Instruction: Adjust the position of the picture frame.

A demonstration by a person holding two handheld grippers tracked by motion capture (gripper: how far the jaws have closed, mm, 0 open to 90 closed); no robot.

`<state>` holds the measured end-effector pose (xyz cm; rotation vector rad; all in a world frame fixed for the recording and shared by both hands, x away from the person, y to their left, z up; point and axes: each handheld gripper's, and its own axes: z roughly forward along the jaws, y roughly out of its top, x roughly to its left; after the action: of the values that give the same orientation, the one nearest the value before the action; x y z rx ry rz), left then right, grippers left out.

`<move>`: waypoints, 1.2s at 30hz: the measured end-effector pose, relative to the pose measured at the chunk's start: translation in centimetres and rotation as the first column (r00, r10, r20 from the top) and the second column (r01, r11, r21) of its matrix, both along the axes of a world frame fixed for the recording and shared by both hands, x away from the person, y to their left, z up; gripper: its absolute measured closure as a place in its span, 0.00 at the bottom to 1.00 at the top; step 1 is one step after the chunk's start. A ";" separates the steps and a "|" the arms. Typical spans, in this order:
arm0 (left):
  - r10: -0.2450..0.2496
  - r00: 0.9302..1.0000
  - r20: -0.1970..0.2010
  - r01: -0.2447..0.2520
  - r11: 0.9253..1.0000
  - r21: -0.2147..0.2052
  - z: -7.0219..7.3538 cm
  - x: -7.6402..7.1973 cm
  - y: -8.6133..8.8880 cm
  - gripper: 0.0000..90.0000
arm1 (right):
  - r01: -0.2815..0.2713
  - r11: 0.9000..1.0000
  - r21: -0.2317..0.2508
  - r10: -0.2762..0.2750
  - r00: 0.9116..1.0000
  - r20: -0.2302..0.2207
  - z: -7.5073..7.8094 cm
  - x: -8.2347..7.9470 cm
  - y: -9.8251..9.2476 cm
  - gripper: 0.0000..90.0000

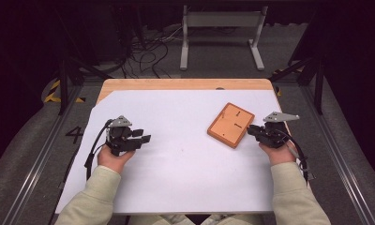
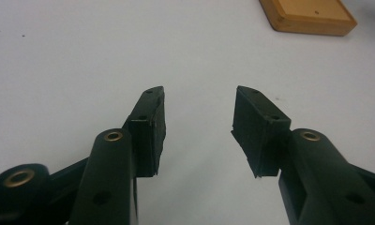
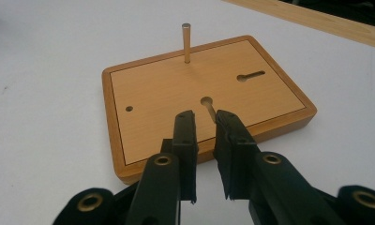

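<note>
Left gripper (image 1: 146,136): you hold it over the left part of the white sheet, its jaws pointing toward the middle of the table. In the left gripper view (image 2: 199,115) the jaws stand apart with a clear gap, and only bare sheet shows between the pads. It grips nothing.

Right gripper (image 1: 249,130): you hold it at the right side of the table, just beside the near right edge of the wooden board. In the right gripper view (image 3: 205,123) the jaws are narrowly parted, a slim gap between the pads, tips hanging above the board's near rim. Nothing is clamped between them.

Wooden board (image 1: 230,124): it lies flat on the sheet, right of centre, turned at an angle to the table edges. Well apart from your left gripper; a corner of it shows at the top right of the left gripper view (image 2: 312,16).

Board face (image 3: 199,89): light inset panel with a dark border line, a keyhole slot near the far side, a second round hole with a short slot just ahead of your jaw tips, and a small hole at the left.

Metal pin (image 3: 187,43): stands upright at the board's far edge.

White sheet (image 1: 185,164): covers most of the wooden table top (image 1: 176,84).
</note>
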<state>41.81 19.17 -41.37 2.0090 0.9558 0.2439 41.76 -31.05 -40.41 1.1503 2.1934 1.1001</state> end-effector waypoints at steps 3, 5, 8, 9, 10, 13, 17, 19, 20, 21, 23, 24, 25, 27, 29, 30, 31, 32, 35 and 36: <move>0.008 1.000 -0.017 -0.008 1.000 -0.003 -0.1 0.1 0.1 0.61 | -0.006 1.000 -0.005 0.006 1.000 -0.002 0.0 0.3 0.1 0.87; 0.014 0.999 -0.051 -0.015 1.000 -0.018 -0.4 0.4 0.0 0.55 | 0.009 1.000 -0.014 -0.009 1.000 0.010 0.2 0.4 0.1 0.88; -0.003 0.997 -0.078 0.001 1.000 -0.017 -0.6 0.6 -0.2 0.56 | 0.023 1.000 -0.011 -0.023 1.000 0.013 0.4 0.6 0.0 0.90; -0.005 0.997 -0.079 0.004 1.000 -0.012 -0.6 0.5 -0.3 0.56 | 0.025 0.999 -0.023 -0.024 1.000 0.009 0.5 1.1 0.1 0.90; -0.006 0.997 -0.077 0.005 1.000 -0.012 -0.5 0.5 -0.3 0.57 | 0.024 0.999 -0.035 -0.024 1.000 0.001 0.7 1.5 0.1 0.91; -0.010 0.998 -0.060 0.009 1.000 -0.017 -0.4 0.4 -0.2 0.58 | 0.027 0.998 -0.053 -0.028 0.999 -0.031 1.1 3.1 0.0 0.93; -0.016 0.998 -0.062 0.015 0.999 -0.030 -0.4 0.4 -0.2 0.56 | 0.035 0.999 -0.005 -0.035 0.999 -0.028 1.4 5.3 -0.8 0.96; -0.018 0.998 -0.055 0.016 0.999 -0.028 -0.4 0.4 -0.3 0.55 | 0.036 0.999 -0.014 -0.036 0.999 -0.012 0.9 6.4 -1.3 1.00; -0.018 0.998 -0.054 0.017 1.000 -0.026 -0.4 0.3 -0.3 0.55 | 0.048 0.998 -0.026 -0.049 0.998 -0.035 0.8 6.8 -1.4 1.00; -0.021 0.998 -0.052 0.019 0.999 -0.027 -0.4 0.3 -0.4 0.55 | 0.066 0.997 -0.042 -0.069 0.996 -0.057 0.5 7.5 -1.6 1.00; -0.024 0.999 -0.048 0.023 0.999 -0.030 -0.4 0.1 -0.5 0.55 | 0.086 0.995 -0.051 -0.089 0.994 -0.063 0.3 8.5 -1.8 1.00; -0.026 0.999 -0.034 0.026 1.000 -0.017 -0.3 0.1 -0.5 0.55 | 0.097 0.993 -0.061 -0.101 0.992 -0.070 0.2 8.9 -1.9 1.00; -0.026 0.999 -0.039 0.025 0.999 -0.023 -0.3 0.1 -0.6 0.54 | 0.103 0.992 -0.075 -0.109 0.991 -0.079 0.1 9.4 -1.9 1.00; -0.027 0.999 -0.030 0.026 1.000 -0.015 -0.3 0.0 -0.6 0.54 | 0.117 0.989 -0.095 -0.125 0.989 -0.084 -0.1 10.1 -2.0 1.00; -0.030 0.999 -0.032 0.029 1.000 -0.012 -0.4 0.0 -0.6 0.53 | 0.134 0.985 -0.109 -0.144 0.986 -0.084 -0.3 10.8 -2.2 1.00; -0.028 0.999 -0.034 0.028 1.000 -0.010 -0.4 -0.1 -0.6 0.53 | 0.138 0.984 -0.113 -0.149 0.985 -0.085 -0.5 11.1 -2.3 1.00; -0.030 0.999 -0.031 0.030 1.000 -0.006 -0.4 -0.1 -0.6 0.53 | 0.145 0.982 -0.118 -0.156 0.983 -0.096 -0.6 11.4 -2.5 1.00; -0.030 0.999 -0.024 0.030 1.000 -0.001 -0.4 -0.1 -0.5 0.53 | 0.152 0.980 -0.125 -0.166 0.980 -0.106 -0.9 11.7 -2.7 1.00; -0.026 0.999 -0.030 0.026 1.000 -0.008 -0.5 -0.2 -0.5 0.53 | 0.155 0.979 -0.129 -0.170 0.979 -0.113 -1.4 12.3 -2.9 1.00; -0.025 0.999 -0.031 0.025 1.000 -0.007 -0.6 -0.2 -0.4 0.53 | 0.153 0.980 -0.129 -0.169 0.978 -0.120 -1.5 12.3 -2.9 1.00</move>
<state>41.60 18.76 -41.93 2.0230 0.9495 0.1963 54.10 -33.99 -41.94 1.3537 2.1845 0.8358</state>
